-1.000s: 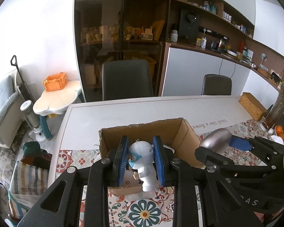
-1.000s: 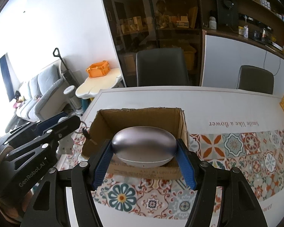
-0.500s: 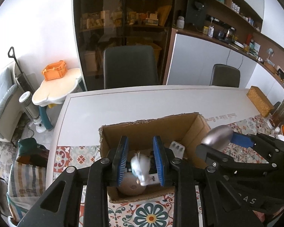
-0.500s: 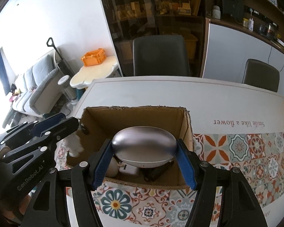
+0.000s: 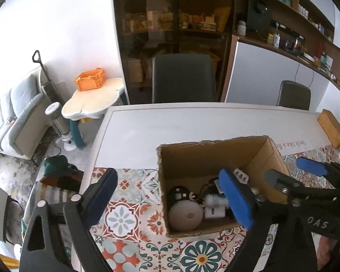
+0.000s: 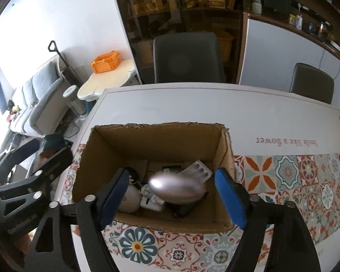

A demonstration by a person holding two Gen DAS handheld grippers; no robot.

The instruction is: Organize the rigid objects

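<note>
Dropping smooth silver metallic oval case [image 6: 178,189] into brown cardboard box [image 6: 158,136], both jaws just opened wide, empty; looks slick, regrip across its flanks.

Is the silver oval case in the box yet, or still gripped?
Released: the right gripper, jaws just opening, stands clear of the blurred silver case inside the cardboard box.

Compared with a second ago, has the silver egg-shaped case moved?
Yes. The silver egg-shaped case has dropped from level with the cardboard box rim down inside it, blurred, as the right gripper jaws have just been opening, pads clear.
</note>
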